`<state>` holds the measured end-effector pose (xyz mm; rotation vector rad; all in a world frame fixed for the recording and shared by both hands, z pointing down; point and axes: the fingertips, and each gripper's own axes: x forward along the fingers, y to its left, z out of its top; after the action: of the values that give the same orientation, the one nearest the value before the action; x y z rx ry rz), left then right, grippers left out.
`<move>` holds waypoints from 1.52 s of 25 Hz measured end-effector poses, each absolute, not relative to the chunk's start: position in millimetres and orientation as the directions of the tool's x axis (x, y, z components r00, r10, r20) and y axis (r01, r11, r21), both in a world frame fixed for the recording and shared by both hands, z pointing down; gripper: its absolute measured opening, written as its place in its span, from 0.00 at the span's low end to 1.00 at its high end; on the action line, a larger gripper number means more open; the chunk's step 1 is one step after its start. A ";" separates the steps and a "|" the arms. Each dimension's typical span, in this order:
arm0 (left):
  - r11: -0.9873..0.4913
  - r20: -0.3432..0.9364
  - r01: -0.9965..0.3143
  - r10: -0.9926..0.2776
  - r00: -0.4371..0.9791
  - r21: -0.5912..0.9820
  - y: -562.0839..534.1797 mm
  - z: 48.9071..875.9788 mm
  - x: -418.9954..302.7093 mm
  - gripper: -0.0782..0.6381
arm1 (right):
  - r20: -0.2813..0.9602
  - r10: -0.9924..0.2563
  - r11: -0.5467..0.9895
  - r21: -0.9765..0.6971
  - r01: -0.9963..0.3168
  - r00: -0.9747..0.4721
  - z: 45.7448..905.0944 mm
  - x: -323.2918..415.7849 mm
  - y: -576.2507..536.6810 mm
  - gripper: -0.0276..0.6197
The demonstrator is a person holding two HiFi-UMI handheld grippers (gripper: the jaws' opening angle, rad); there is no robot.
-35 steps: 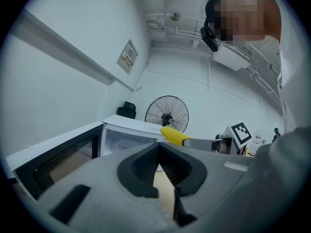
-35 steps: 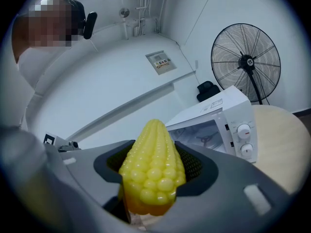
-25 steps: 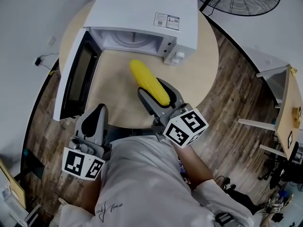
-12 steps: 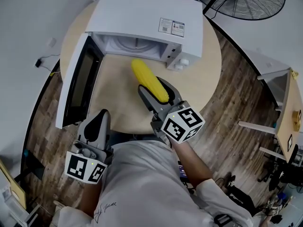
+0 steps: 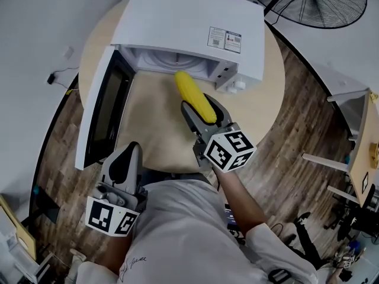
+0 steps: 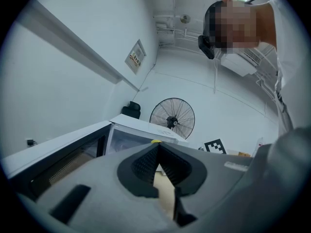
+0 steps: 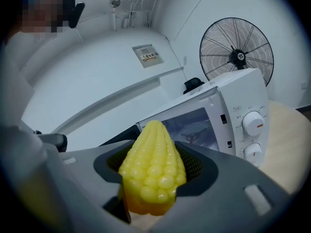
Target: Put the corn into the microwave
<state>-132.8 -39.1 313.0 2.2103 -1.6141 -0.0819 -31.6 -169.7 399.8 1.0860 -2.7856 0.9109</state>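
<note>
Head view: right gripper clamps corn, its base hidden; left gripper closed.

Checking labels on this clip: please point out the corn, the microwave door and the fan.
corn (image 5: pixel 192 93), head view, middle of the cob.
microwave door (image 5: pixel 106 111), head view, dark window.
fan (image 7: pixel 238 56), right gripper view, central hub.

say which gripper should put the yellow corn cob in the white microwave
Right: the right gripper holds the yellow corn cob at the open white microwave; left gripper hangs back, shut.
</note>
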 end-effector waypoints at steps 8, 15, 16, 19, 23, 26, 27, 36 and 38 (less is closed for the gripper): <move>-0.270 0.218 -0.896 -0.907 0.360 0.353 -47.8 322.3 -127.8 0.10 | 0.255 -0.633 0.561 -0.500 -0.660 -0.731 427.5 -46.2 -191.1 0.45; -0.261 0.258 -0.905 -0.899 0.355 0.336 -52.7 330.6 -134.9 0.10 | 0.284 -0.655 0.528 -0.490 -0.693 -0.700 445.5 -52.9 -211.3 0.45; -0.263 0.258 -0.904 -0.898 0.357 0.337 -53.1 330.4 -135.7 0.10 | 0.286 -0.660 0.523 -0.490 -0.698 -0.695 447.4 -53.3 -213.9 0.45; -0.269 0.258 -0.901 -0.895 0.364 0.339 -54.8 329.8 -138.5 0.10 | 0.291 -0.674 0.508 -0.485 -0.712 -0.679 452.8 -55.5 -221.8 0.45; -0.281 0.272 -0.894 -0.882 0.384 0.348 -57.4 336.4 -138.0 0.10 | 0.303 -0.679 0.506 -0.467 -0.725 -0.669 463.2 -63.9 -232.3 0.45; -0.297 0.280 -0.889 -0.872 0.401 0.350 -58.9 338.6 -135.8 0.10 | 0.309 -0.682 0.509 -0.450 -0.734 -0.662 468.5 -70.1 -238.9 0.45; -0.299 0.287 -0.890 -0.869 0.403 0.344 -59.7 340.3 -135.6 0.10 | 0.312 -0.687 0.506 -0.443 -0.740 -0.656 470.2 -71.1 -241.6 0.45; -0.338 0.341 -0.890 -0.834 0.434 0.306 -60.5 352.4 -134.2 0.10 | 0.341 -0.730 0.470 -0.380 -0.797 -0.593 483.8 -75.6 -263.8 0.45; -0.360 0.347 -0.881 -0.820 0.456 0.306 -60.2 354.2 -131.0 0.10 | 0.346 -0.738 0.463 -0.365 -0.808 -0.579 487.0 -78.3 -269.7 0.45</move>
<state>-131.0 -60.2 354.2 2.2631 -1.4241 0.1847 -78.3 -269.7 487.0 1.3648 -2.5651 0.7553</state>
